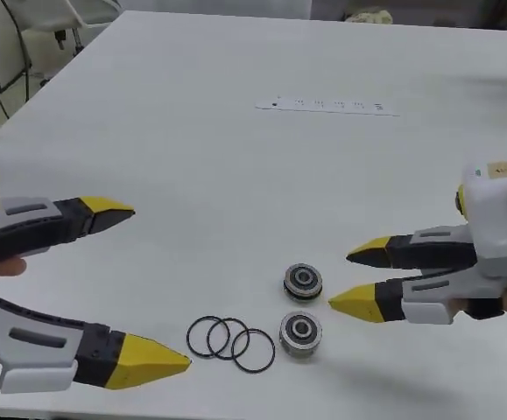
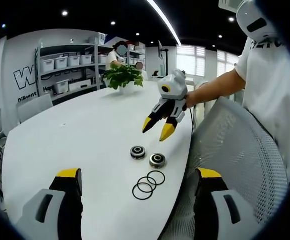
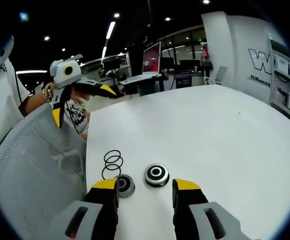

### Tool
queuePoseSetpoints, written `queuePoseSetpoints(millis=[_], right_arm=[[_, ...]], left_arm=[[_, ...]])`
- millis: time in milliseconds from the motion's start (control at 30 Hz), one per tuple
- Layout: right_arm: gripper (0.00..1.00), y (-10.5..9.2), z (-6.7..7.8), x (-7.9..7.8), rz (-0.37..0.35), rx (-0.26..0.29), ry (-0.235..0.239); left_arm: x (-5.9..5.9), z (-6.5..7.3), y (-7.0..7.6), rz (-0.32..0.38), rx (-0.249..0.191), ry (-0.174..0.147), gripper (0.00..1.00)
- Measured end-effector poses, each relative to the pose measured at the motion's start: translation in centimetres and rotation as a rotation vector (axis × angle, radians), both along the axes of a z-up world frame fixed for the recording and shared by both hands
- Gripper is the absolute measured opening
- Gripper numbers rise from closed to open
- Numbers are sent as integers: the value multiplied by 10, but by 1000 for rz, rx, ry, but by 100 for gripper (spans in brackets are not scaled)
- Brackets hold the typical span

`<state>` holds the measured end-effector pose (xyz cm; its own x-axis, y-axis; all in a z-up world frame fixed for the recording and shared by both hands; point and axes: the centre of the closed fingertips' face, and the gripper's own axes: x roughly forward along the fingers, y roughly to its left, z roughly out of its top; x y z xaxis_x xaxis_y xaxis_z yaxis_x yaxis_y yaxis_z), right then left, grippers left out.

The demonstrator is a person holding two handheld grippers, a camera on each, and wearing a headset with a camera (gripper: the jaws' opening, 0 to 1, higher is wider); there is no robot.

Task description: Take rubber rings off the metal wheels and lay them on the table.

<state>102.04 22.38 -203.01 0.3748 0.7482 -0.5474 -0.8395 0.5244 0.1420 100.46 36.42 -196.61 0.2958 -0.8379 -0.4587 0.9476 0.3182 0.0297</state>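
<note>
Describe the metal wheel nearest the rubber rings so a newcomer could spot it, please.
On the large white table, near its front edge, three thin black rubber rings lie overlapping. The small round silver metal wheel sits just right of them; its twin wheel lies farther from edge and rings.

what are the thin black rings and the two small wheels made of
Three thin black rings: probably rubber, matte black and wire-thin, lying flat and overlapping. Two small round wheels: likely metal, with silvery glinting rims around dark centres.
</note>
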Motion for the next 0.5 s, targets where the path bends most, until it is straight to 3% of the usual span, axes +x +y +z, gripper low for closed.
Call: queuePoseSetpoints(millis=[500], right_arm=[[41,-1,-7,-1,-10,5,25]], left_arm=[[1,11,-18,-66,-21,-38,89]])
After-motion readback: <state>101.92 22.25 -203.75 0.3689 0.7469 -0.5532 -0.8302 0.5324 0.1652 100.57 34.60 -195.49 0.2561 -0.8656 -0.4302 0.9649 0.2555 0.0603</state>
